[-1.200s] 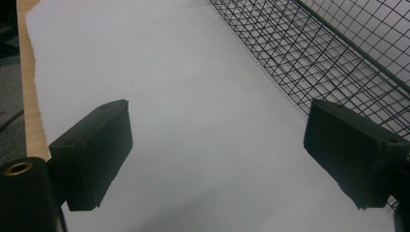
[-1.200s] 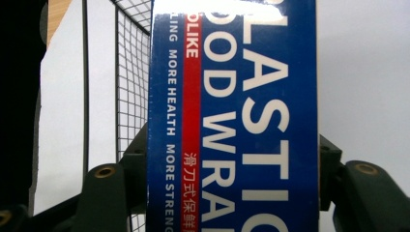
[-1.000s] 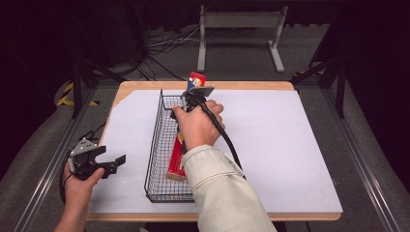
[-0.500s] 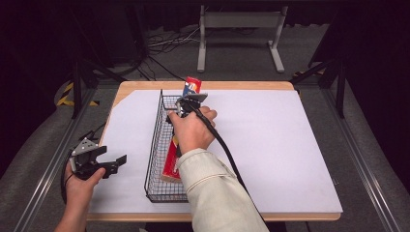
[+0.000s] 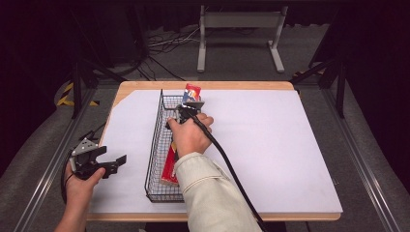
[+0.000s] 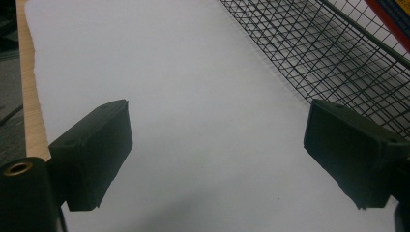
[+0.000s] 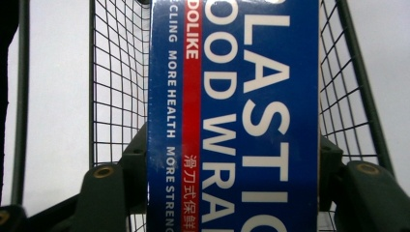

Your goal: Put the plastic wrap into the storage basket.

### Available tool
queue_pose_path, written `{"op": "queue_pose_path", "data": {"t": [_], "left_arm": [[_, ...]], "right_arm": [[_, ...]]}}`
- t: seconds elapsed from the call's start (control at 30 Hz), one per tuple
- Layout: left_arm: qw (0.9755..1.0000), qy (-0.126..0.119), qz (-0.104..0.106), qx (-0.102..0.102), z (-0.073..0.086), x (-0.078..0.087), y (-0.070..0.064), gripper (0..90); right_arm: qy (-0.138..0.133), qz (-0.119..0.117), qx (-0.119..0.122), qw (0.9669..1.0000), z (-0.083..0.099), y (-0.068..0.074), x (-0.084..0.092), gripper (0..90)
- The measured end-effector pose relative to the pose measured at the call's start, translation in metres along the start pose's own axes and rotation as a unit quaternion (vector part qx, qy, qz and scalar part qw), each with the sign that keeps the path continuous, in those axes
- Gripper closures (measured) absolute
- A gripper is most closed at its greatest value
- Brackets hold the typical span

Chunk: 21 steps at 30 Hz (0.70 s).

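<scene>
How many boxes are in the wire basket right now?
1. A plastic wrap box lies lengthwise in the wire basket, its far end sticking over the far rim, with the right gripper shut on it. The hand and sleeve hide part of the basket floor.

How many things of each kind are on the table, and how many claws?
Wire basket: 1
Plastic wrap box: 1
Claws: 2, the left claw open over the white sheet, the right claw shut on the box
Total: 4
</scene>
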State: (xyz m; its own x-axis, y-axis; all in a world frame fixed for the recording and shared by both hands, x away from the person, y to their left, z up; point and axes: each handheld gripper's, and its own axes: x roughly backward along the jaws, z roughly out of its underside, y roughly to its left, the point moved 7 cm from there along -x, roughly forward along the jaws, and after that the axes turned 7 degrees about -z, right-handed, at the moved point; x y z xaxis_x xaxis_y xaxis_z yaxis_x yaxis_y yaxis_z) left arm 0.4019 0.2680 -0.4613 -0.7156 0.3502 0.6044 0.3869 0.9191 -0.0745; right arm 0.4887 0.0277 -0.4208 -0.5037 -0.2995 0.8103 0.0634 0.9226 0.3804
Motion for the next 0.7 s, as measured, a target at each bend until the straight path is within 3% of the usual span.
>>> {"op": "queue_pose_path", "data": {"t": [0.7], "left_arm": [[1.0000,0.004,0.002,-0.001,0.001,-0.003,-0.003,10.7]], "right_arm": [[0.019,0.019,0.012,0.9996,0.017,0.001,-0.014,39.0]]}}
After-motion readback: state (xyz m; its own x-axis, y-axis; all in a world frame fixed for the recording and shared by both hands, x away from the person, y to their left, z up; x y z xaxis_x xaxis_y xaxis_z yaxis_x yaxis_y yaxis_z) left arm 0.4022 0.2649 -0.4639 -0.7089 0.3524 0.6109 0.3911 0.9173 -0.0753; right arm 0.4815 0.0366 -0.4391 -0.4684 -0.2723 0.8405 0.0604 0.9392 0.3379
